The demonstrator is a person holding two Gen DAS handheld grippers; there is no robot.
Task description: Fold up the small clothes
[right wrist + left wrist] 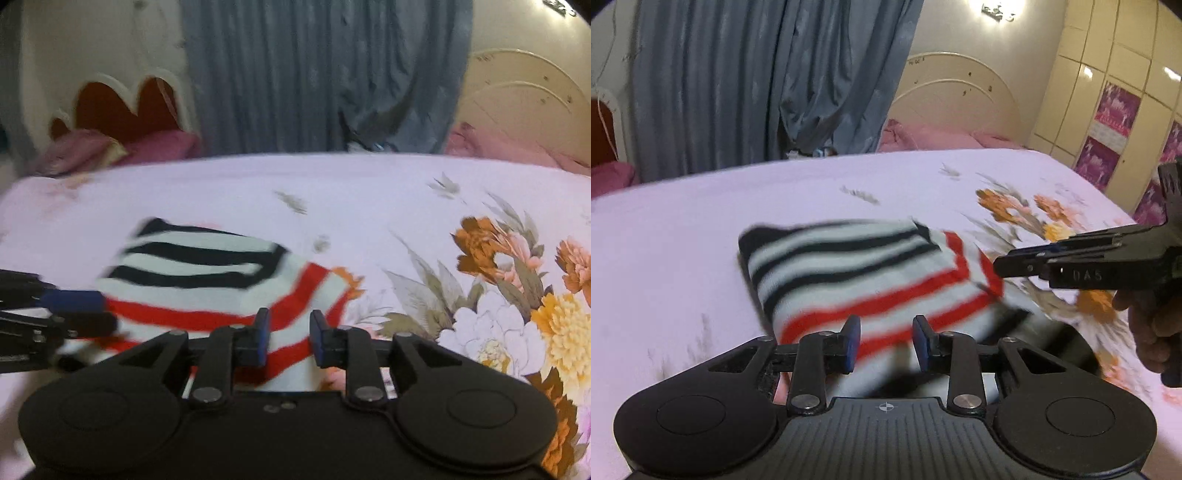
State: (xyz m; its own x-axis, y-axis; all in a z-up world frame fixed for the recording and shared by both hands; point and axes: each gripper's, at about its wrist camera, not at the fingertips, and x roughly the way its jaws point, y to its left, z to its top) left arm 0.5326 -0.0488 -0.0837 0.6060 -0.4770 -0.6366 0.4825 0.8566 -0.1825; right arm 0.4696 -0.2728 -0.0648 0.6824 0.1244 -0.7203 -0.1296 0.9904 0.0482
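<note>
Bedsheet (683, 221) bears striped garment (849, 273) before both parted claws.

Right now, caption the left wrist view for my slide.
Left tool open over a folded striped garment on the floral bedsheet, right tool at its red-striped edge.

Garment (857, 273) on bed (701, 221)

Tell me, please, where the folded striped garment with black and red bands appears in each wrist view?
Left wrist view: the folded black, white and red striped garment lies centre frame on the bed, just beyond the left gripper.
Right wrist view: the same garment lies left of centre, ahead of the right gripper.
Shared landmark: the blue-grey curtain hanging behind the bed.
</note>
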